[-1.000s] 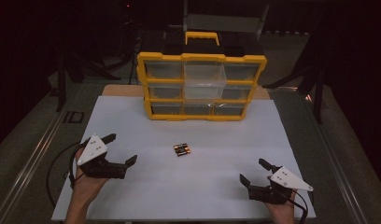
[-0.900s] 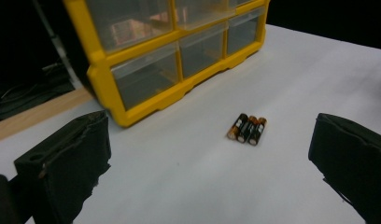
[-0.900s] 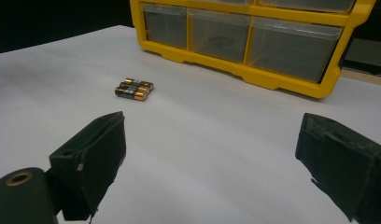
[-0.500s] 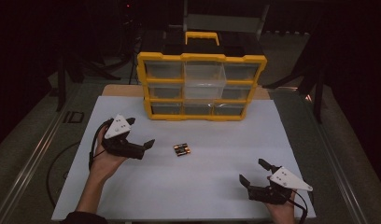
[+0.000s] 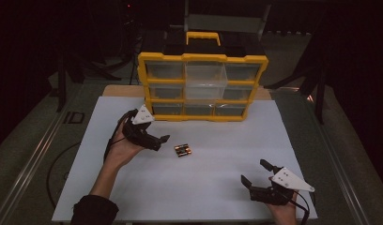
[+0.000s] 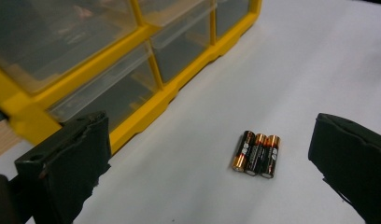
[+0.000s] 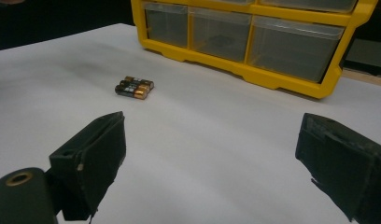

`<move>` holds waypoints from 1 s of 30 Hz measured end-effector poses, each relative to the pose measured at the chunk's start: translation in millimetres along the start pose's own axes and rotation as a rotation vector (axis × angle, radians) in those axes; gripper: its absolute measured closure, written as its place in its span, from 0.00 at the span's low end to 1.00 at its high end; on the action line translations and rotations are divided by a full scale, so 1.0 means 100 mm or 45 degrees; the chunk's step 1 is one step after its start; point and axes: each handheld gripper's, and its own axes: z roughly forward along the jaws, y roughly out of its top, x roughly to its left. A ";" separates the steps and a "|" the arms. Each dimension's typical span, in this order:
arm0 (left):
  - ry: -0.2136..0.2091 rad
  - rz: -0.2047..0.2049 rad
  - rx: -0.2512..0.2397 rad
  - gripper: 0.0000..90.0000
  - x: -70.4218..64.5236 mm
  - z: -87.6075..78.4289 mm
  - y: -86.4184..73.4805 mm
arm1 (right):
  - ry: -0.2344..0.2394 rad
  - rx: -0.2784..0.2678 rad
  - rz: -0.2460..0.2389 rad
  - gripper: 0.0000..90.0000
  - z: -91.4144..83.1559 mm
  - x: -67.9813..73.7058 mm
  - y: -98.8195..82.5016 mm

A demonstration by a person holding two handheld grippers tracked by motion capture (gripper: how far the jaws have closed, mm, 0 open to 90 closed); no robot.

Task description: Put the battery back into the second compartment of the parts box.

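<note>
Three AA batteries [image 5: 182, 150] lie side by side on the white table top [image 5: 213, 187], in front of a yellow drawer organizer [image 5: 202, 89] with clear drawers. My left gripper [image 5: 160, 142] is open just left of the batteries and points at them. In the left gripper view the batteries [image 6: 257, 154] lie ahead between the wide-apart jaws, a little right of centre. My right gripper [image 5: 253, 171] rests open near the front right of the table, with nothing in it. Its own view shows the batteries [image 7: 134, 87] far off to the left.
The organizer [image 6: 146, 105] stands close on the left gripper's left side, its drawers shut. A black carry handle [image 5: 202, 38] tops it. Dark floor and stands surround the table; a chair [image 5: 225, 21] stands behind.
My left gripper has moved forward and right from the table's front left to just beside the batteries. The right gripper has stayed put.
</note>
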 end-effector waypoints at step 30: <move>-0.141 0.007 0.249 0.07 0.00 0.68 0.08 | 0.014 -0.010 0.015 0.09 -0.01 -0.02 0.00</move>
